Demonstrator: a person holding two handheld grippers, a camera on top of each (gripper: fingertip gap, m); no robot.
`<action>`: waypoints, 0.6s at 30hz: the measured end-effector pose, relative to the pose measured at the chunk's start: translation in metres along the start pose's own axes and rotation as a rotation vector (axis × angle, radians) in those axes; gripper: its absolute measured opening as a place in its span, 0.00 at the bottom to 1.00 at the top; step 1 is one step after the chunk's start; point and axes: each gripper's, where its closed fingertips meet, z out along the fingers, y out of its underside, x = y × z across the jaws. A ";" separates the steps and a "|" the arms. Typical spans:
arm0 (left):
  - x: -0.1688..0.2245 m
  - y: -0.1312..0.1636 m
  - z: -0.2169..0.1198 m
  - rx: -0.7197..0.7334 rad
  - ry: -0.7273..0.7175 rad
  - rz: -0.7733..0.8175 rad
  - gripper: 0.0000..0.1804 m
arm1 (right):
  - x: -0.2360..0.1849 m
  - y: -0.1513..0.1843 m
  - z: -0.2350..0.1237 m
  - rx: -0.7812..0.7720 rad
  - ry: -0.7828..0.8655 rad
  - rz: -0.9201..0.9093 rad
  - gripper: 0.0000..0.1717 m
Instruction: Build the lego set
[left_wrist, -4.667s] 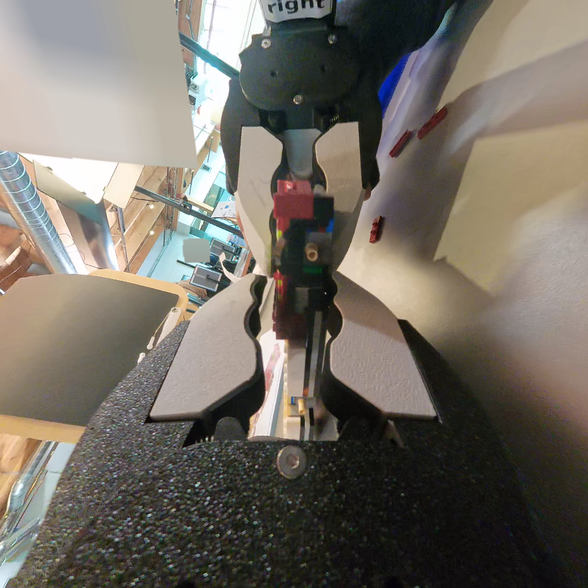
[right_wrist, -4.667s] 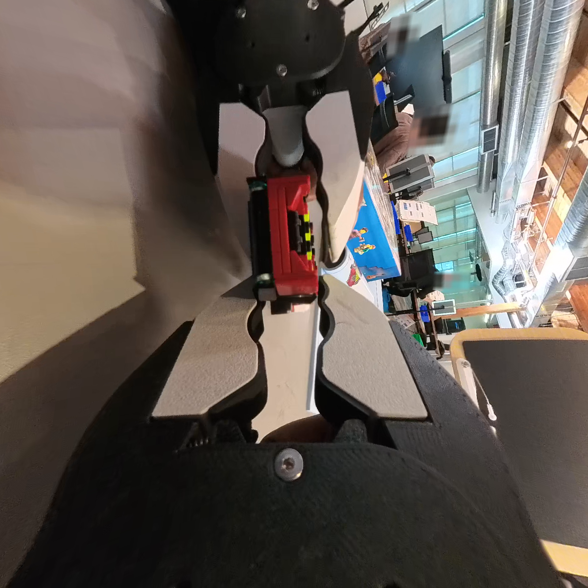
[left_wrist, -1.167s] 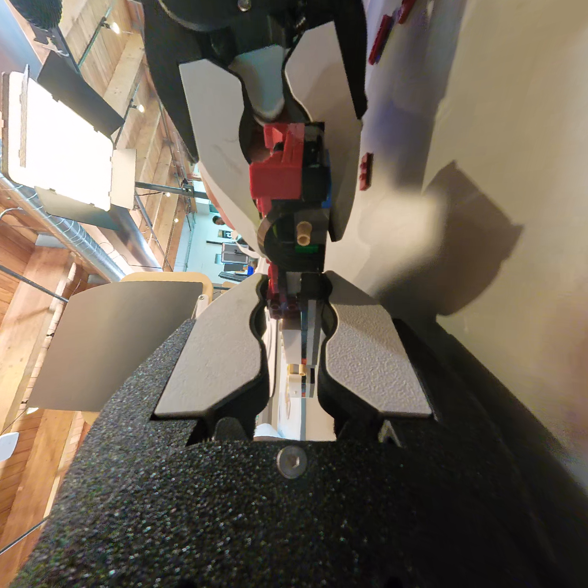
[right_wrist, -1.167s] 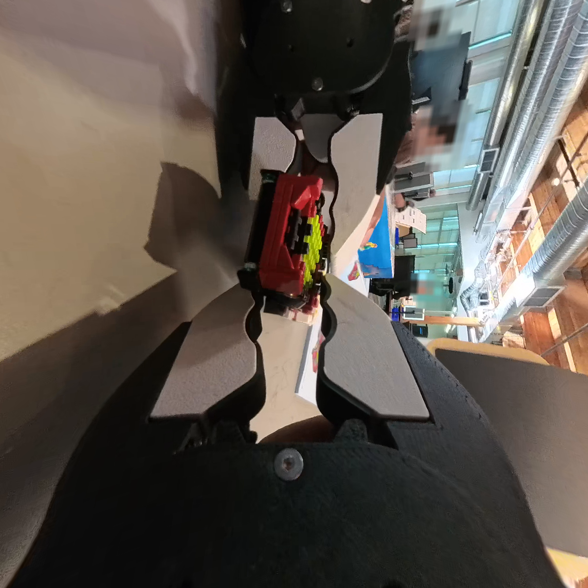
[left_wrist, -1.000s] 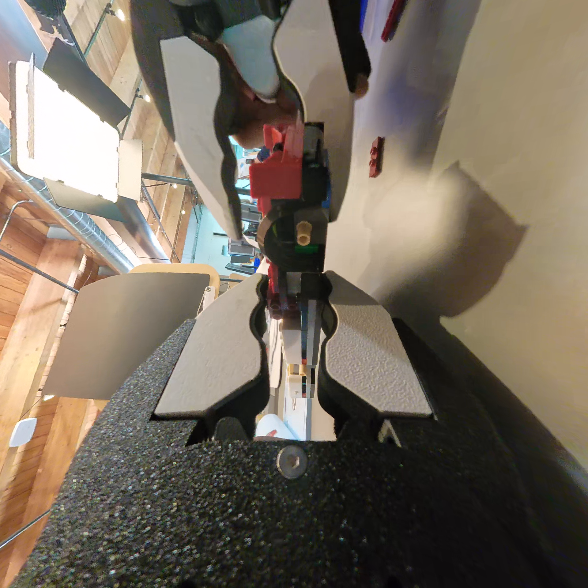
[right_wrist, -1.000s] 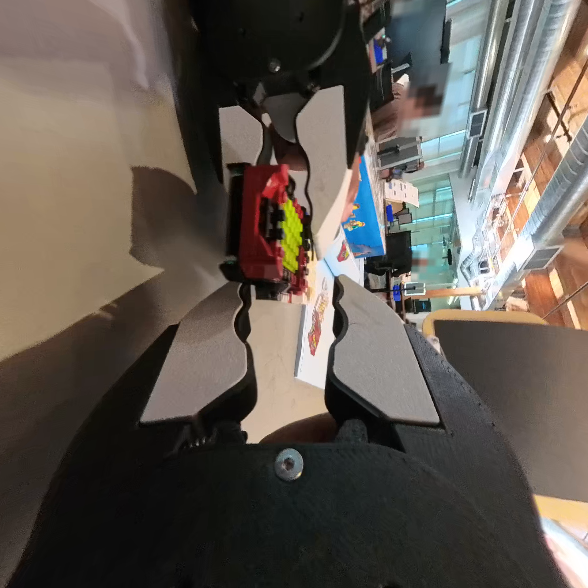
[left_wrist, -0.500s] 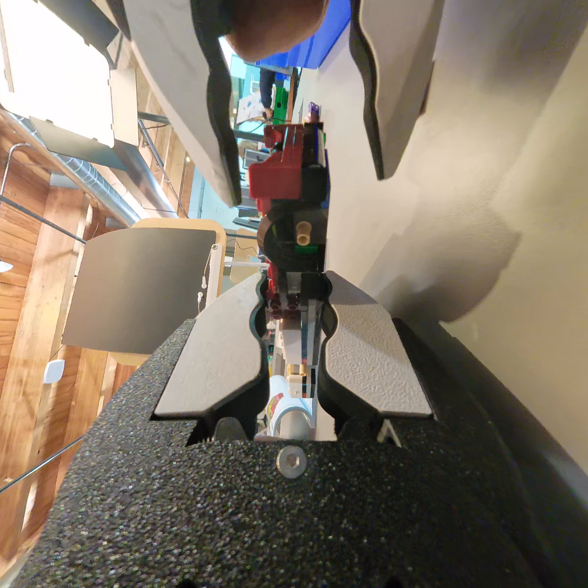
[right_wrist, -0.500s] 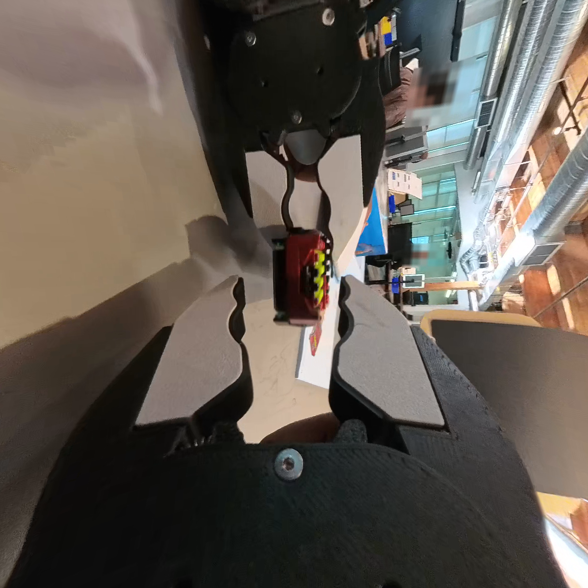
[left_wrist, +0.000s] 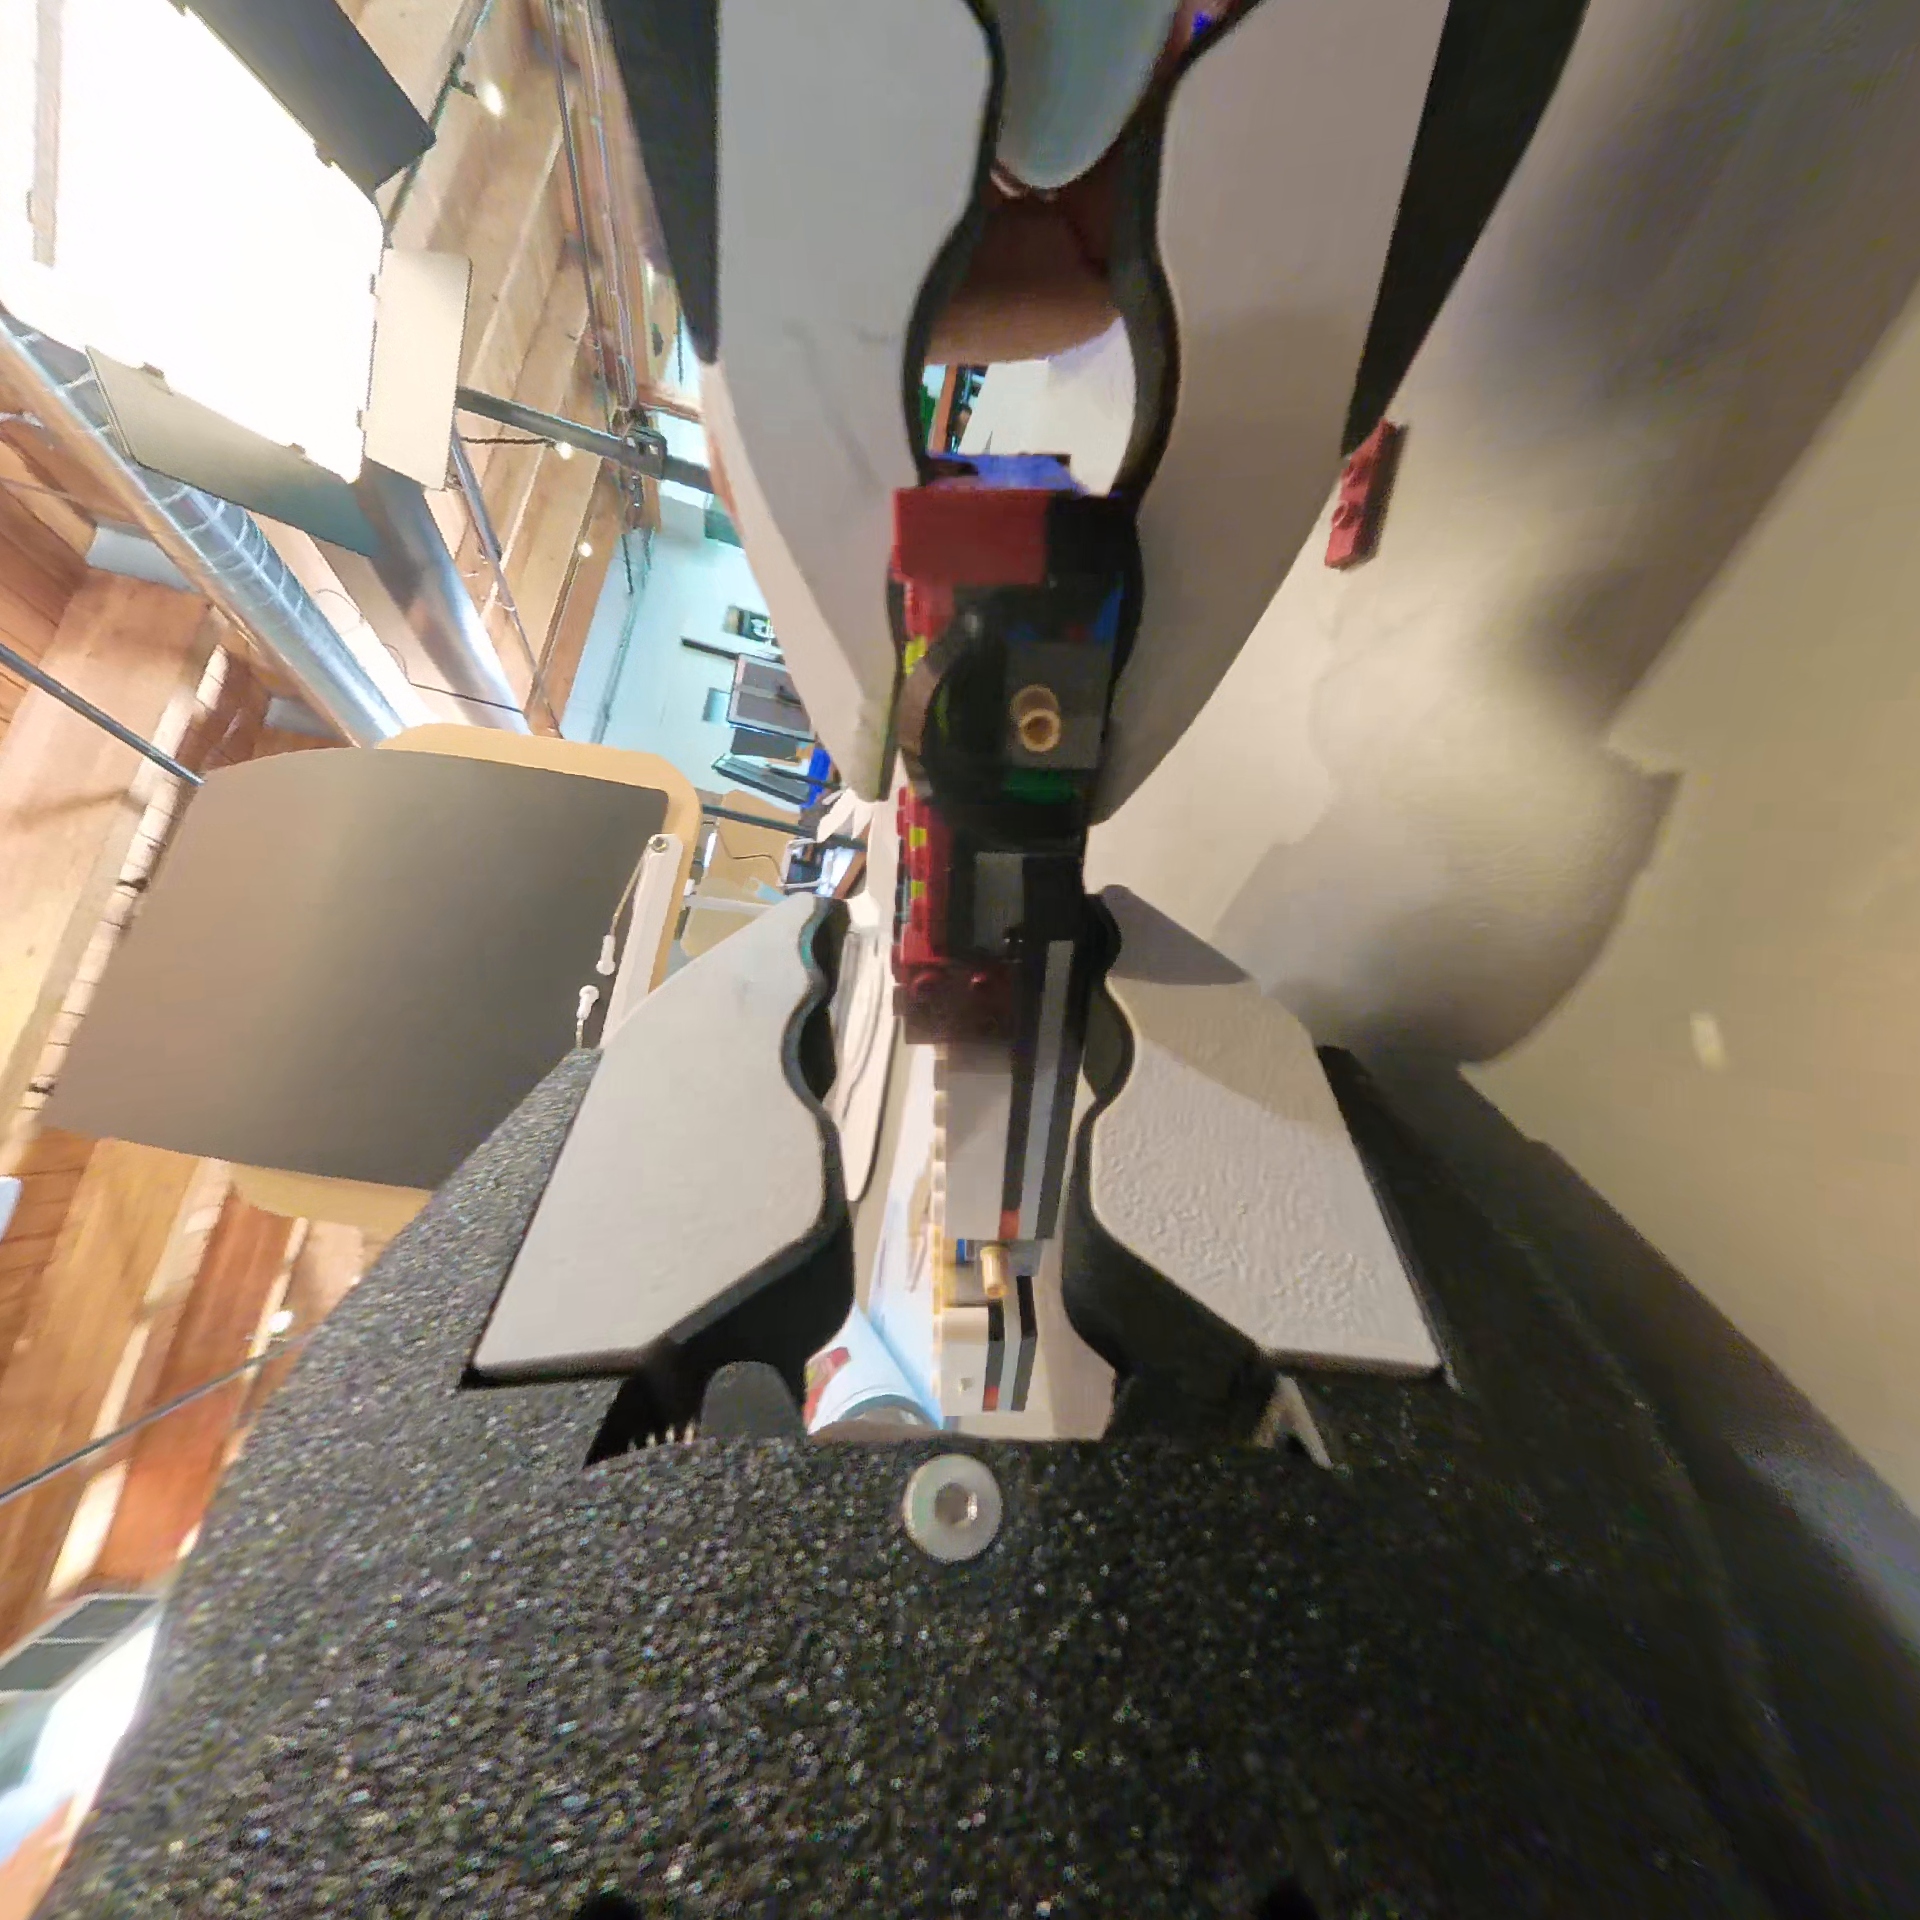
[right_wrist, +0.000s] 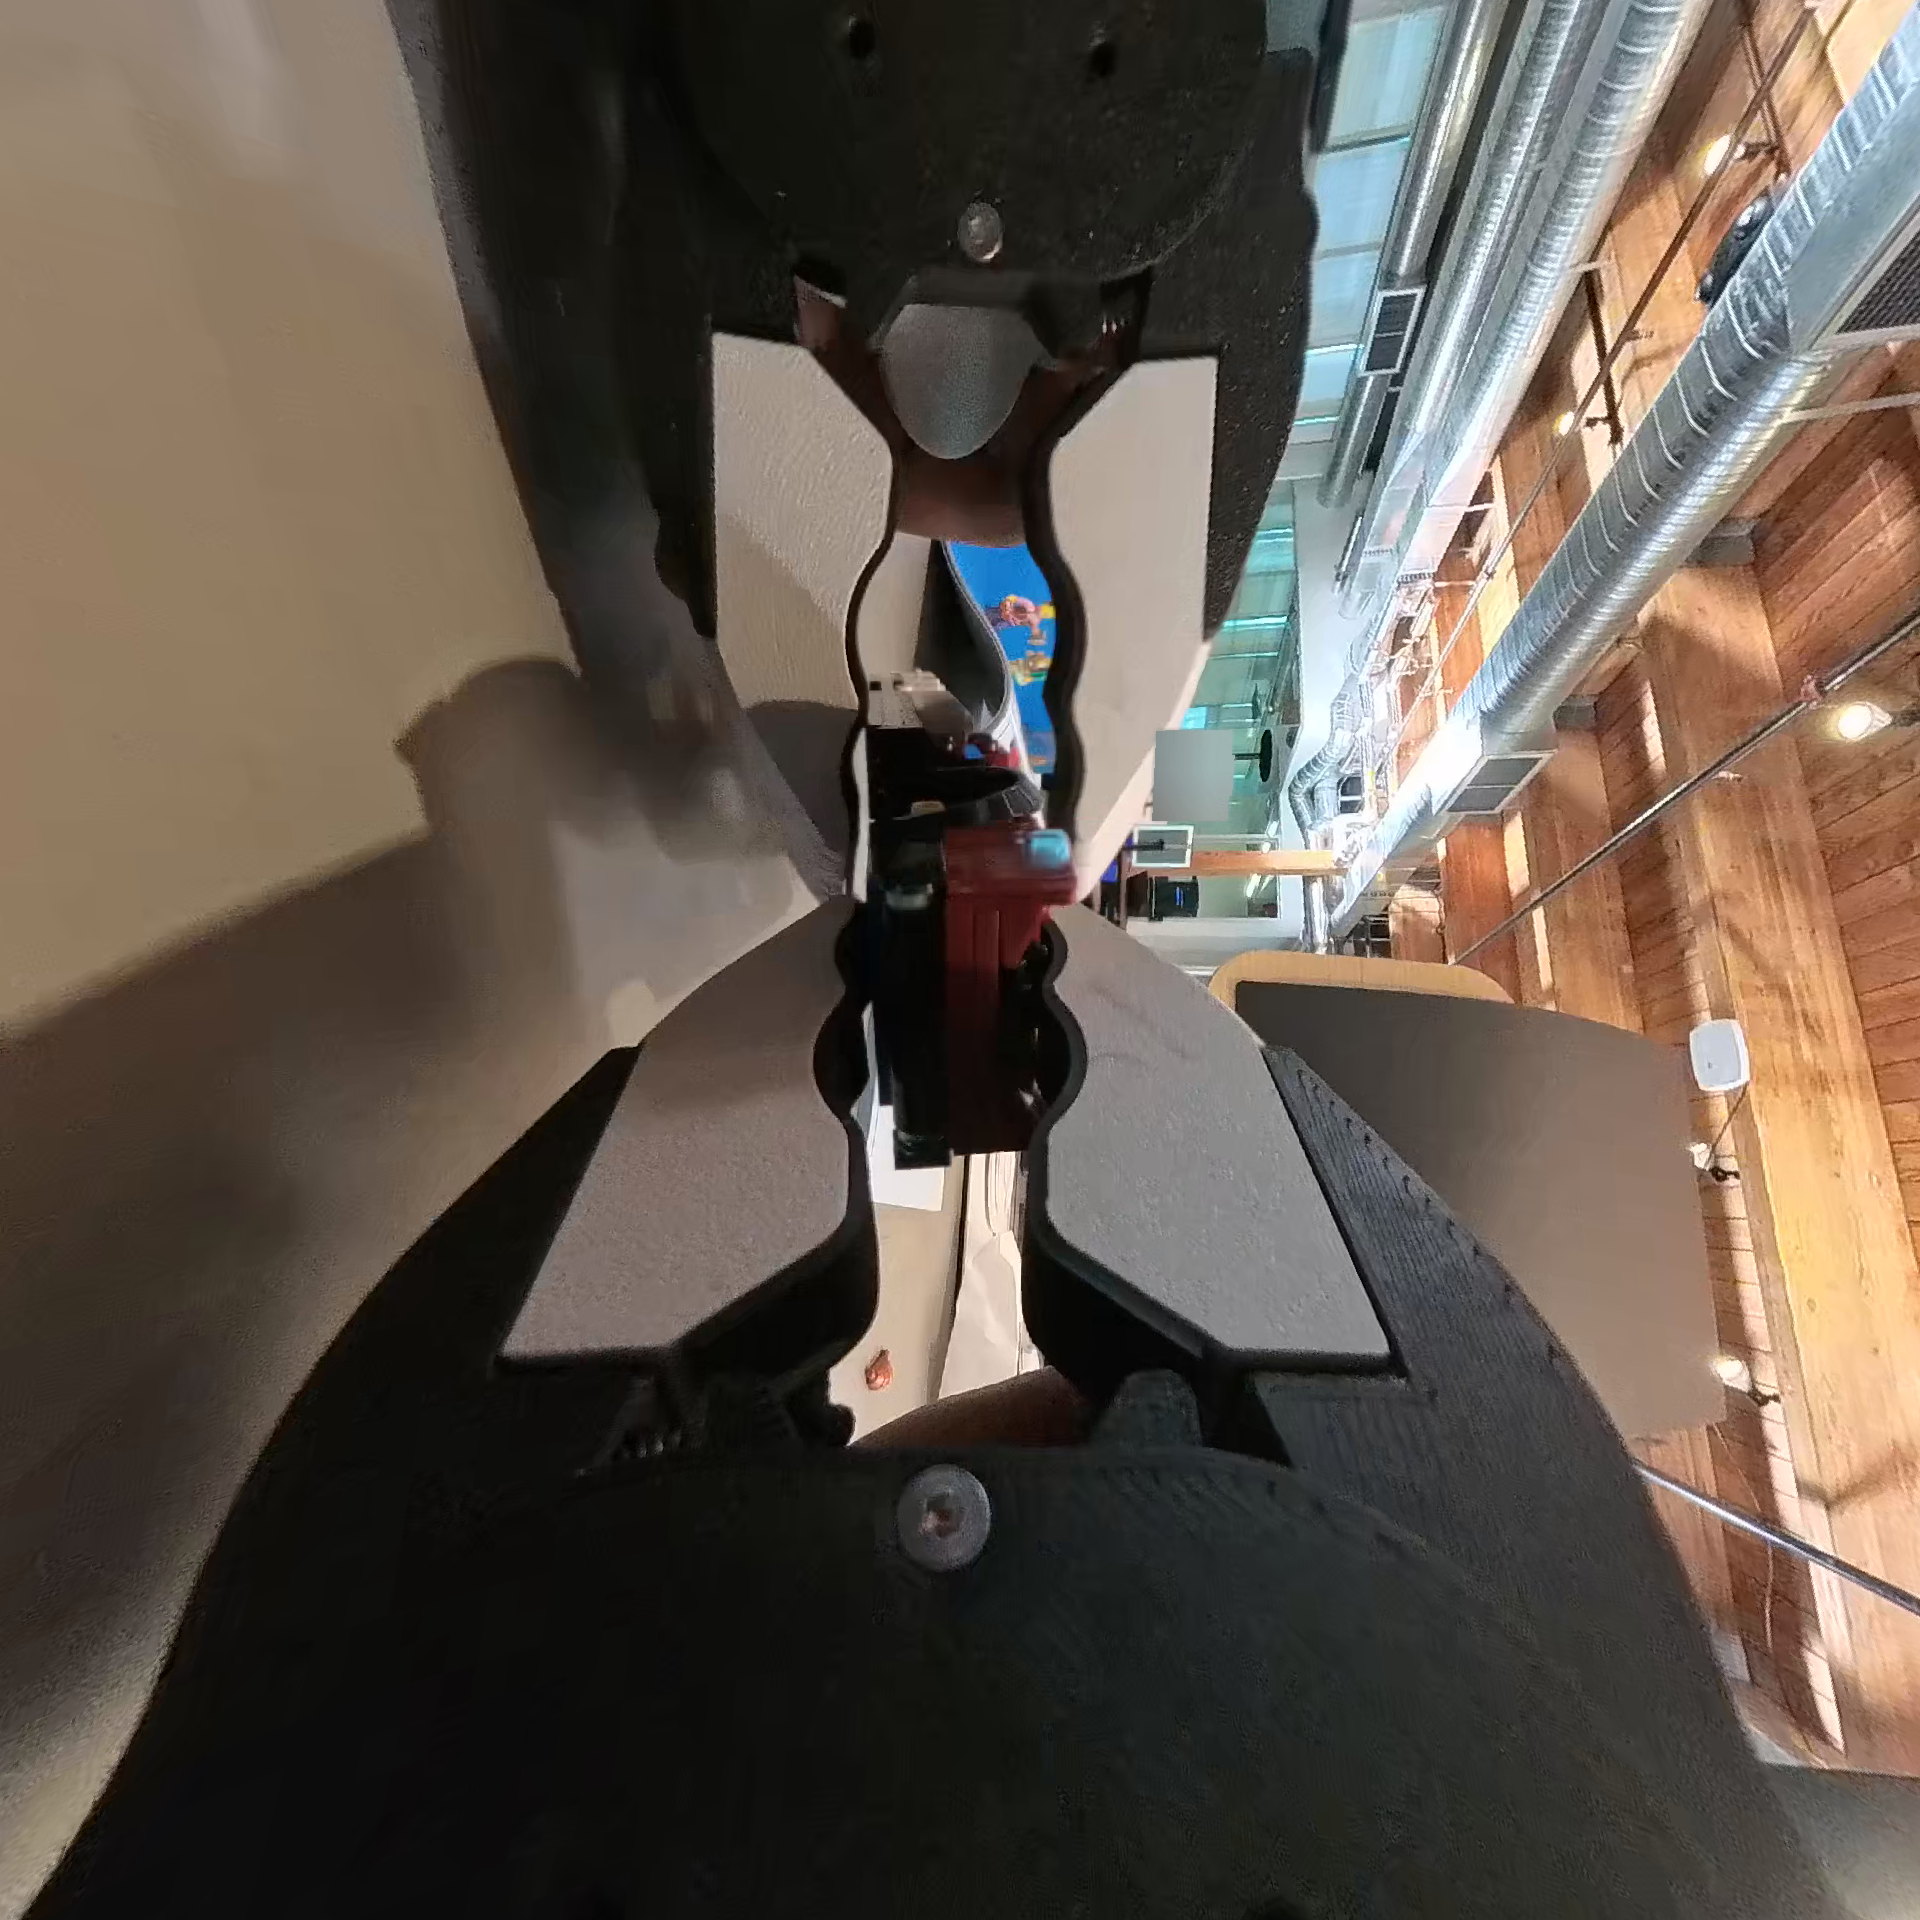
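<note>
Left wrist view: left tongs (left_wrist: 961, 940) stand apart around the near end of a brick-built model (left_wrist: 997, 831), red and black with a grey strip along it. The right-hand finger (left_wrist: 1226, 1122) touches the model's black side; the left-hand finger (left_wrist: 686, 1122) shows a clear gap to the red side, so no clamp here. The right tongs (left_wrist: 992, 769) come in from the top edge of frame and close on the far end of the model, both pale fingers against its sides around a black block with a tan pin. The model is held in the air beside the pale surface (left_wrist: 1662, 935), which fills the right side of the frame. One loose red brick (left_wrist: 1361, 509) lies on the surface just beside the right tongs. A black-backed chair (left_wrist: 343, 956) sits off the surface at left. Right wrist view: right tongs (right_wrist: 951, 951) are clamped on the model (right_wrist: 982, 997), black part against the left finger, dark red part against the right finger, with a small light-blue stud on its top end. The left tongs (right_wrist: 961, 831) face in from the top edge, their fingers flanking the model's far end. The surface (right_wrist: 208, 520) runs along the left side; the chair (right_wrist: 1455, 1143) is at right.
</note>
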 end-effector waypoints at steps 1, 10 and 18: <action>0.000 0.000 0.000 0.005 0.005 -0.021 0.27 | 0.000 0.000 0.000 0.007 -0.001 0.004 0.17; 0.004 0.017 0.002 -0.057 0.049 -0.078 0.26 | 0.003 -0.001 -0.002 0.037 0.010 0.048 0.17; 0.005 0.021 0.005 -0.103 0.044 -0.027 0.15 | 0.001 -0.006 -0.004 0.076 0.015 0.028 0.17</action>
